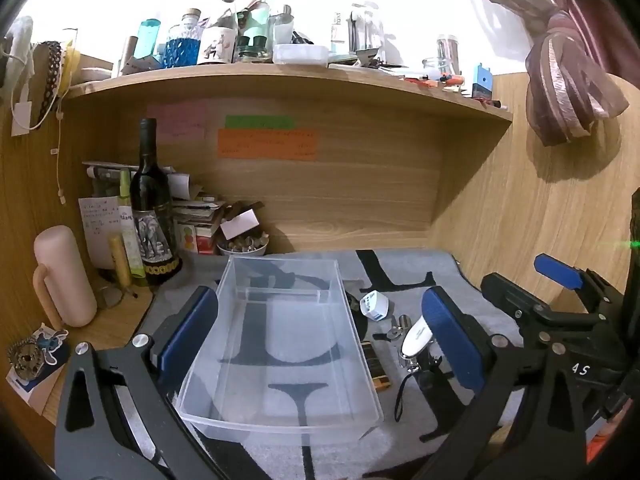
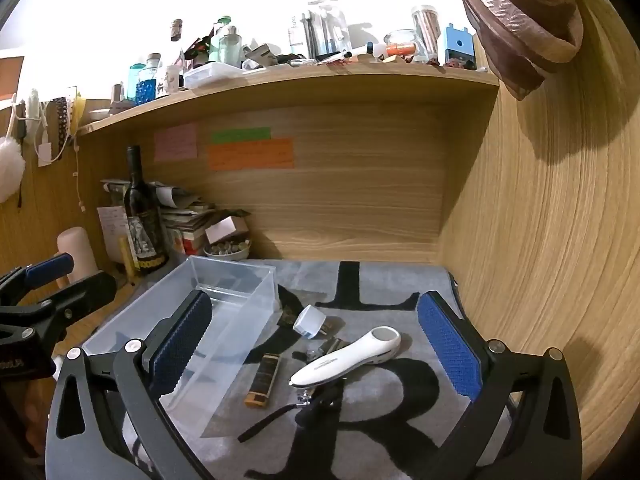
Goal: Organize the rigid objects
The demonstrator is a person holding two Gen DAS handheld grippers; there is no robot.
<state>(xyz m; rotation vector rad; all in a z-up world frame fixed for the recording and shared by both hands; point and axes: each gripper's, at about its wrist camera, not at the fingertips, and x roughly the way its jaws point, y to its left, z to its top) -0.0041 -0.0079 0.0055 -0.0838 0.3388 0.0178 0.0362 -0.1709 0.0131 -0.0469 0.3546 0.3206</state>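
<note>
An empty clear plastic bin (image 1: 280,424) stands on a grey mat with black letters (image 2: 400,432). To its right lie a white handheld device (image 2: 348,356), a white plug cube (image 2: 310,320), a dark and gold lighter (image 2: 264,380), small metal pieces (image 2: 326,346) and a black strap (image 2: 272,416). My left gripper (image 1: 320,336) is open, hovering in front of the bin and touching nothing. My right gripper (image 2: 316,344) is open above the loose items, with the white device (image 1: 416,336) seen between its blue pads (image 2: 448,348) but not touched.
A dark wine bottle (image 1: 150,200), a pink mug (image 1: 64,276), a bowl of pebbles (image 1: 242,244) and stacked papers crowd the back left corner. A wooden wall (image 2: 540,260) closes the right side. An overhead shelf (image 1: 280,76) carries several bottles and jars.
</note>
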